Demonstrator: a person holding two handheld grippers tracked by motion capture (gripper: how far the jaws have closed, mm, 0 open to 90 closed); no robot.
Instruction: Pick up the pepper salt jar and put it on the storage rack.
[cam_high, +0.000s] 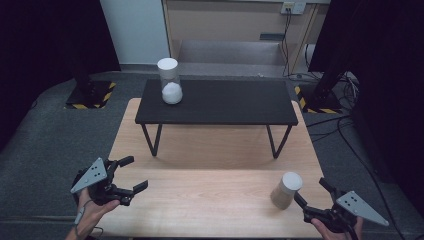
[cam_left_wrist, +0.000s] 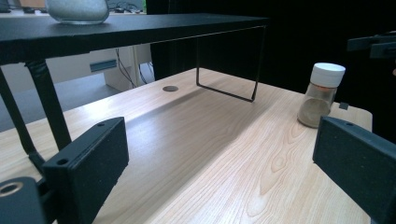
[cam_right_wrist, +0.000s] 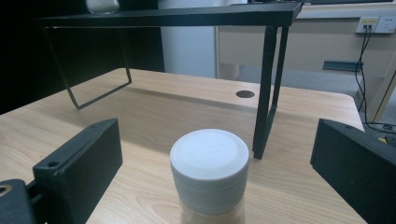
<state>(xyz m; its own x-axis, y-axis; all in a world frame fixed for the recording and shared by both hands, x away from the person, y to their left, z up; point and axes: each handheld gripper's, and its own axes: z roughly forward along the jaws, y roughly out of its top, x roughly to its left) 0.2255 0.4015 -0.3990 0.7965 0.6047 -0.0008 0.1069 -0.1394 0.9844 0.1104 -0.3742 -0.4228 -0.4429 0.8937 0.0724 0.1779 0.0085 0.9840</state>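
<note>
The jar with the white lid (cam_right_wrist: 209, 175) sits right up close in the right gripper view, standing straight up on the wooden table (cam_high: 210, 200), near the table's front right corner. It has brown powder inside. The right gripper (cam_high: 312, 196) has its two black jaws wide apart, one on each side of the jar, and neither one touches it. It looks like the person is lining the jaws up to grab the jar around its middle. The table is the biggest thing here. On its far half stands a black shelf (cam_high: 220, 102) on thin metal legs. A second jar (cam_high: 170, 82), with white powder in it, stands on the left end of the shelf, so maybe the brown jar is meant to go up there too. The left gripper (cam_high: 131, 176) waits at the front left of the table, well away from both jars. Its jaws are wide apart with nothing between them.
</note>
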